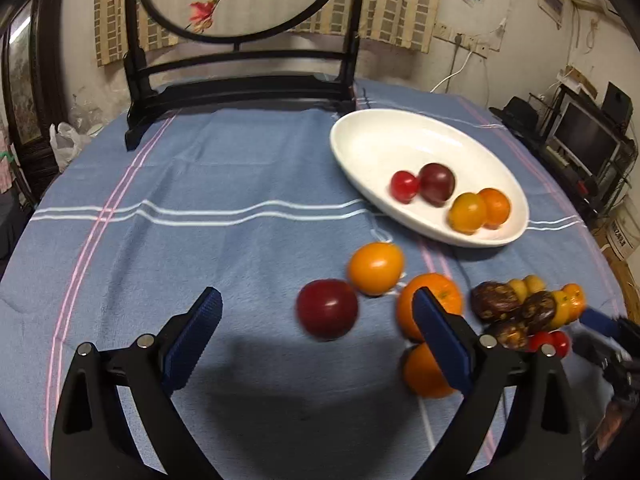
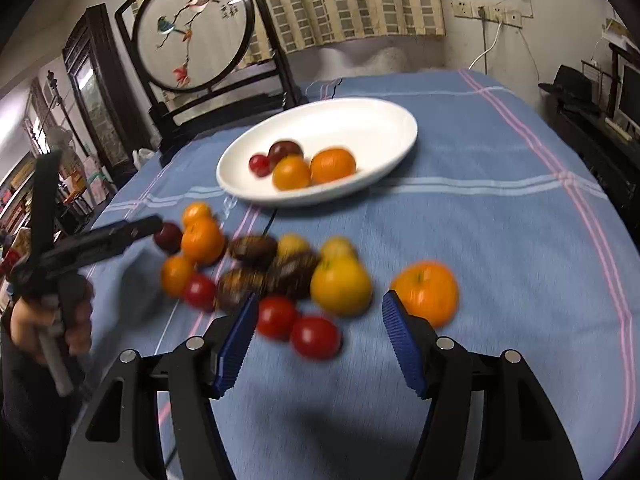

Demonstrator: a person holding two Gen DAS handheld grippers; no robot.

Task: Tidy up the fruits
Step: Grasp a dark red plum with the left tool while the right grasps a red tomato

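- My left gripper is spread wide over the blue tablecloth. Nothing is pinched; a dark red plum lies on the cloth in the gap, clear of both pads.
- Its right finger crosses in front of two oranges from this view — I cannot tell whether it touches them.
- My right gripper stands partly open and empty. Two red cherry tomatoes sit on the cloth between its fingers, touching neither pad.
- Just beyond the right pad lies a lone orange; just beyond the tomatoes, a yellow fruit.
- The loose pile — brown dates, small oranges, yellow fruits, another tomato — sits bunched near the middle of the cloth, blurred.
- The white oval dish lies farther back, holding one cherry tomato, one dark plum and two orange fruits, all touching in a cluster.
- In the right wrist view I see a hand gripping the left tool's handle at the left edge.
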